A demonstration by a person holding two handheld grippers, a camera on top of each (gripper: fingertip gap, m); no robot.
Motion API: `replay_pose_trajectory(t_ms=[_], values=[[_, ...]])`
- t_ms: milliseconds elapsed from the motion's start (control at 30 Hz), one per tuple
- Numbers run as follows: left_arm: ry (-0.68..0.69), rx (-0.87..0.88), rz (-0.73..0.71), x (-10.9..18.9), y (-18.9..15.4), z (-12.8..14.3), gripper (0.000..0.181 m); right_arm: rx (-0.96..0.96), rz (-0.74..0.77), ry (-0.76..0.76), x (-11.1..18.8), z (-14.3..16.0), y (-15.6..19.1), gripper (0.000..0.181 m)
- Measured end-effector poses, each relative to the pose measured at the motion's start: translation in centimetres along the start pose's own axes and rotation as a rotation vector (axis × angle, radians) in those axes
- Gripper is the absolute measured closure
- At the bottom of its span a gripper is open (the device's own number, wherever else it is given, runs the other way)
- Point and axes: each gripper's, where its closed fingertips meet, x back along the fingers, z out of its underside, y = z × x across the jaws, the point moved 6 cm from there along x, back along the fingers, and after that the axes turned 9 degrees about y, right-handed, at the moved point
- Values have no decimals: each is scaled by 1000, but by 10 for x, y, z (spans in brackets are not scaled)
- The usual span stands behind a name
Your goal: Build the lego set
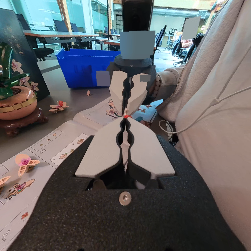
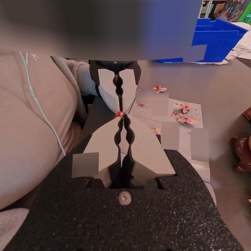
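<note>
My left gripper [image 1: 125,119] and my right gripper [image 2: 122,117] meet tip to tip in the air above the open instruction booklet [image 1: 65,137]. The left one is shut on a small red piece [image 1: 126,116], which also shows in the right wrist view [image 2: 118,114]. The right gripper [image 1: 124,110] is shut on a small white piece [image 1: 126,110], cream-coloured in its own view [image 2: 122,115]. The two pieces touch each other. In the right wrist view the left gripper [image 2: 121,110] comes in from above.
A built orchid pot [image 1: 17,104] on a brown stand sits at the left before the dark set box [image 1: 13,54]. A blue bin [image 1: 86,67] stands behind. Finished flowers lie on the table [image 1: 58,106] and booklet [image 1: 25,164] [image 2: 185,120]. A person's pale sweatshirt [image 1: 217,122] fills the right. The grippers are tip to tip, or close to it.
</note>
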Motion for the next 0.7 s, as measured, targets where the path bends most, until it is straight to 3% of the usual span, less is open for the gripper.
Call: replay_pose_trajectory(t_ms=[700], values=[[108,38,138,-5,-4,8,181,7,-18,100,-5,8,12,180]])
